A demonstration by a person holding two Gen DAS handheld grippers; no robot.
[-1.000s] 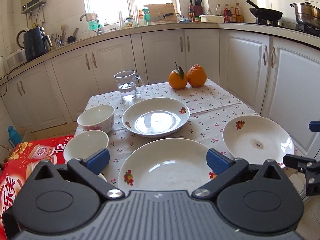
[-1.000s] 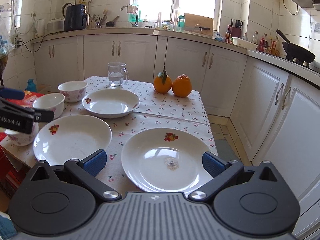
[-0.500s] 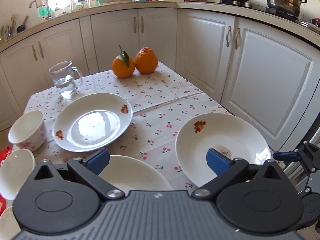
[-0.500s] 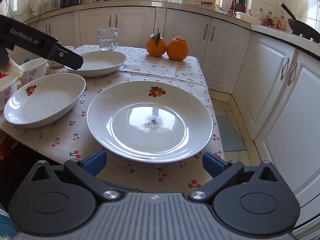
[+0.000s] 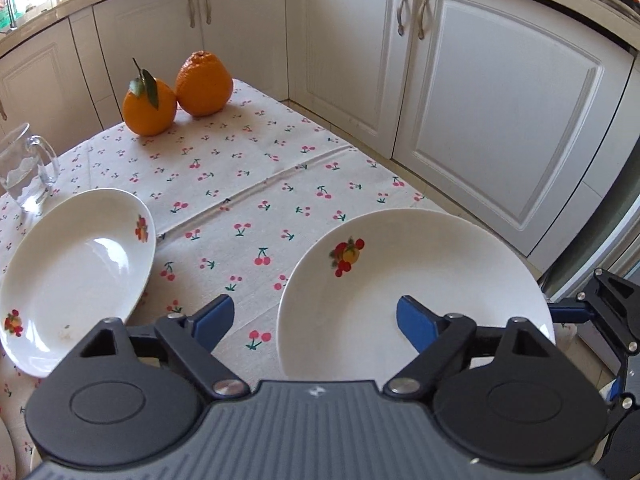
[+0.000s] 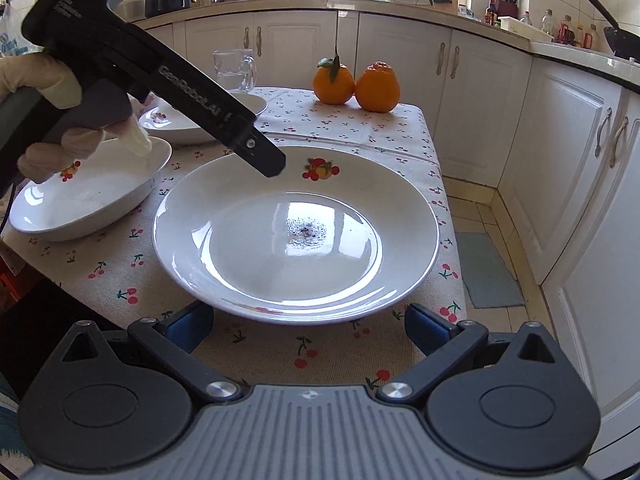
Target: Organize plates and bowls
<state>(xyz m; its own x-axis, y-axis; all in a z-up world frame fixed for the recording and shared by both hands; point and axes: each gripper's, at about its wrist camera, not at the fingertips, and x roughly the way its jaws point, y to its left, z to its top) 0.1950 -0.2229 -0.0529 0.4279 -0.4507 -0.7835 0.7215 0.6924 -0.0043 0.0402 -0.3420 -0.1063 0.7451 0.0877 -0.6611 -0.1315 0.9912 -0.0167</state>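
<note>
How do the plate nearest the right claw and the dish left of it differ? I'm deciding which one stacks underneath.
The plate looks wider and shallower; the dish looks narrower with steeper walls. The plate has a dark speckled smudge in its centre; the dish shows only faint marks. The plate lies near the table's right edge; the dish sits by the left edge. Both are white with fruit decals.

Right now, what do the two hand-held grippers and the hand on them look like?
Both grippers are alike: the left gripper and right gripper each have a ribbed dark grey body, two round black pivot housings with silver screws, and black linkage arms ending in blue fingers. From the right wrist view, the left one's black side bears white lettering. The hand holding it wears a cream glove.
</note>
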